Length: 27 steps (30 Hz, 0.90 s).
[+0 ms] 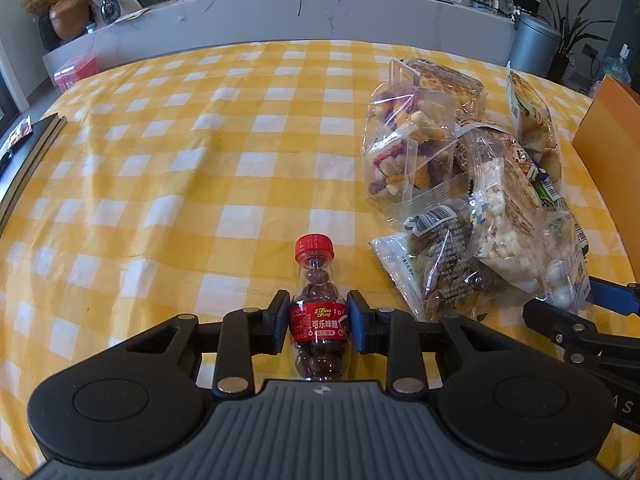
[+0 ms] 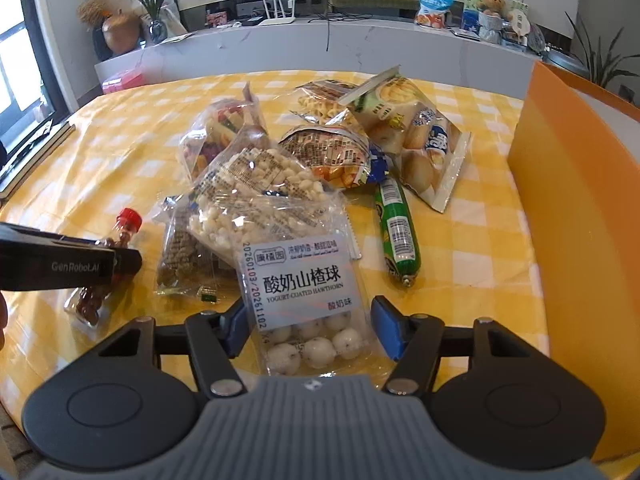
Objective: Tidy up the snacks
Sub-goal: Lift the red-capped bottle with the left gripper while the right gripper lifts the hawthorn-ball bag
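- Two grippers are at work, each with one snack between its fingers.
- The left gripper [image 1: 319,326] holds the little candy bottle [image 1: 319,312] with the red cap; its pads press both sides of the red label. The bottle looks like it lies on the yellow checked tablecloth [image 1: 160,200], but that is hard to tell from here.
- The right gripper [image 2: 308,330] has its jaws wide, one on each side of the hawthorn ball pack [image 2: 308,304]. They do not squeeze it yet.
- I think this is the pick-up step. Next the right jaws need to close on the pack, and then both snacks can go to a tidy spot, maybe the orange box [image 2: 568,200] on the right.
- The pack sits at the front of the pile and tucks under the popcorn bag [image 2: 256,196], so lifting may drag other bags along.
- The green sausage [image 2: 396,232] lies just beside the pack, and the bread bag [image 2: 416,140] is behind it.
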### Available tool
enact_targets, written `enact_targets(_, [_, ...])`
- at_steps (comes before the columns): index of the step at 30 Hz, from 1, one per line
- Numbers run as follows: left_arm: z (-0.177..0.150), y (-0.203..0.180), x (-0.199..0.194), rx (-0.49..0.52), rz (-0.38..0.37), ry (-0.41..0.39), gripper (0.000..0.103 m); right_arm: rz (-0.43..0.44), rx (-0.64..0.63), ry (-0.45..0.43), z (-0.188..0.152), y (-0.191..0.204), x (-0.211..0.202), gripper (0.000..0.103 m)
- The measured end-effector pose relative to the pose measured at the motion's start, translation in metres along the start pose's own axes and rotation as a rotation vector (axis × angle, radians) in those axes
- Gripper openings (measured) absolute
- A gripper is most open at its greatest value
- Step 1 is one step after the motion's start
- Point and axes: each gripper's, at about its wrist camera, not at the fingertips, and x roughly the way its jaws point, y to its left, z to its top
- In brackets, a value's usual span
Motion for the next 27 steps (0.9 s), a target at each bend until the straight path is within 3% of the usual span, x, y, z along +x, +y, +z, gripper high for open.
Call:
enact_targets(7, [0.001,0.009,-0.004,-0.039,-0.004,0.019,0.034,-0.003,0.008,-0.012,0.001,0.002,-0.009,0.057])
enact_targets(17, [0.008,0.005,-0.052,-0.039,-0.025,-0.151,0.034,-0.016,-0.026,-0.064,0.001,0.01,-0.039,0.057])
enact_targets(21, [0.012,-0.004,-0.077,-0.023,-0.015,-0.245,0.034,-0.028,-0.026,-0.099,0.002,0.011,-0.056,0.057])
enact_targets(27, [0.015,-0.017,-0.106,-0.015,0.002,-0.324,0.034,-0.034,-0.017,-0.16,0.003,0.008,-0.086,0.055])
